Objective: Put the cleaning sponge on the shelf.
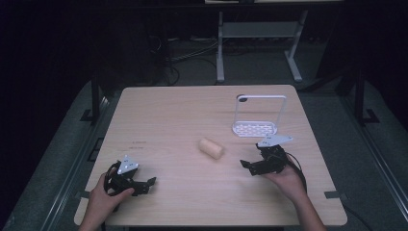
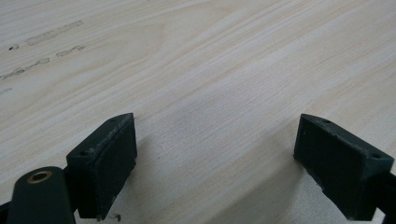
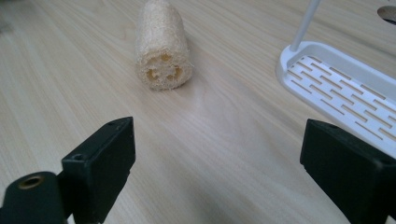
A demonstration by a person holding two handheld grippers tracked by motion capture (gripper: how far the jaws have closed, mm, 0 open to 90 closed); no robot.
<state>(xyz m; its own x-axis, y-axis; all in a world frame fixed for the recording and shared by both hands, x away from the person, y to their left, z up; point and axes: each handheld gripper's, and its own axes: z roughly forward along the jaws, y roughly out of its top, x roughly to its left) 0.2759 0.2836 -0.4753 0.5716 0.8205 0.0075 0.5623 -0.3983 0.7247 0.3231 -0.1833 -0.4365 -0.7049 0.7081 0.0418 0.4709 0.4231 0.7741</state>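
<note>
Standing at the near edge of the desk (image 1: 159, 120), I see the person's two hands, each with a tool low over the wood. The left tool (image 1: 144, 186) sits by the near left corner, jaws spread wide with nothing between them; in the left gripper view there is only bare wood grain ahead of its jaws. The right tool (image 1: 250, 166) is a little farther in, on the right side, jaws likewise wide apart and holding nothing, pointed toward the middle of the desk. Just beyond it, near the centre, lies the loofah (image 1: 211, 147), a pale roll on its side, apart from both tools; in the right gripper view the loofah (image 3: 162, 46) shows its holed end face ahead of the left jaw. Farther back and to the right stands the white rack (image 1: 255, 127), its slotted base flat on the desk, its thin frame upright. Behind the desk, dark floor, cables and the legs of a stand (image 1: 220, 48).
</note>
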